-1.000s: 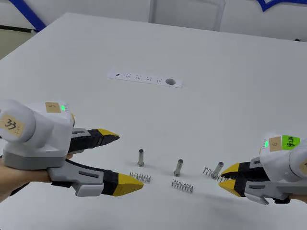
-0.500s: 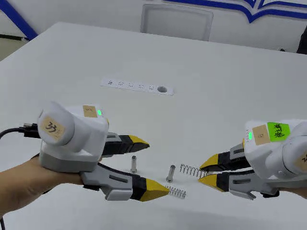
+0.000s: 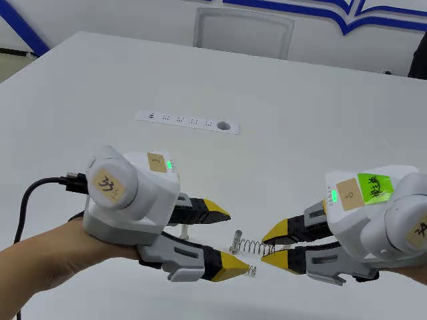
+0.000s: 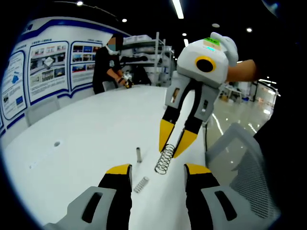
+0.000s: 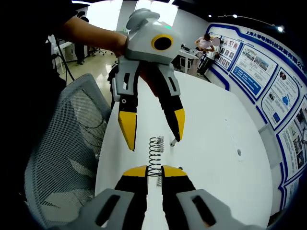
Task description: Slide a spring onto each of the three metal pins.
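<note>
**Head view.** The right claw (image 3: 270,247) was closed to a narrow gap on one end of the held spring (image 3: 252,247). The spring pointed toward 9 o'clock, and its free end lay just beside an upright metal pin (image 3: 237,235). The left claw (image 3: 227,243) stood wide open and empty. A loose spring (image 3: 252,270) lay on the white surface (image 3: 280,133) at its lower tip. The step would probably go best by tipping the free end down, lining the bore up with the pin's axis, and lowering gently with a light grip.

**Left gripper view.** The left claw (image 4: 157,170) gaped with nothing between its tips. The right claw (image 4: 175,143), at 12 o'clock, pinched the held spring (image 4: 165,159). A metal pin (image 4: 138,154) stood at 9 o'clock of that spring, and the loose spring (image 4: 140,184) lay at 7 o'clock.

**Right gripper view.** The right claw (image 5: 154,173) was nearly shut on the held spring (image 5: 154,155). The spring was a thin, bright wire with evenly spaced open coils, and it likely flexed easily. The open left claw (image 5: 153,127) faced it from 12 o'clock.
</note>
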`<action>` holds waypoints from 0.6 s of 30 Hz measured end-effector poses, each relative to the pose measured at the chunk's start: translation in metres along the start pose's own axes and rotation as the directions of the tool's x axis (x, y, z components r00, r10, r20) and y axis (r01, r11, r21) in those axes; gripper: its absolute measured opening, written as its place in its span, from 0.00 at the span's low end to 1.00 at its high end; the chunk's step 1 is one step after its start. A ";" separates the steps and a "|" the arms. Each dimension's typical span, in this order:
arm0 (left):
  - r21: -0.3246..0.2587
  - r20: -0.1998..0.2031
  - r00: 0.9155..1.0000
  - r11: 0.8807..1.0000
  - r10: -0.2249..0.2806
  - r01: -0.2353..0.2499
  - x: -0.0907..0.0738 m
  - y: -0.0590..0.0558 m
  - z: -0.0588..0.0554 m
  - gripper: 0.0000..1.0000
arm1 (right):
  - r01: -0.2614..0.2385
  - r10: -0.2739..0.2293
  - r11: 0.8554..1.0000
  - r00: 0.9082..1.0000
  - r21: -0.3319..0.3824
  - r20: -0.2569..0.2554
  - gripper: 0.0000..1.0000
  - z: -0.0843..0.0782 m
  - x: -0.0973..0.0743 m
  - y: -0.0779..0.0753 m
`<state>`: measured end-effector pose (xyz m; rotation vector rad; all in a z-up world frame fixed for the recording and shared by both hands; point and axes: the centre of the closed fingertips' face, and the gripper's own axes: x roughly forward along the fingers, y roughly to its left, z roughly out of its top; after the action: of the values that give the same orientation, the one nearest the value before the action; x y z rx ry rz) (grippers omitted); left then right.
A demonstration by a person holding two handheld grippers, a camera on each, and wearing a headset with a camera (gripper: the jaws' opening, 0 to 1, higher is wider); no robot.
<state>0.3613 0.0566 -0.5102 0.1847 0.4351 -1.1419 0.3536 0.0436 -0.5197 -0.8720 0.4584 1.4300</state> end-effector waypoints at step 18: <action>0.003 -0.005 0.999 0.999 -0.051 0.051 0.002 -0.011 -0.005 0.17 | -0.030 0.030 0.998 1.000 -0.056 0.000 0.11 0.005 0.004 0.007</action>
<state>0.3510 0.0520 -0.5147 0.1797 0.4449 -1.1923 0.3457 0.0498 -0.5214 -0.9128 0.4339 1.4771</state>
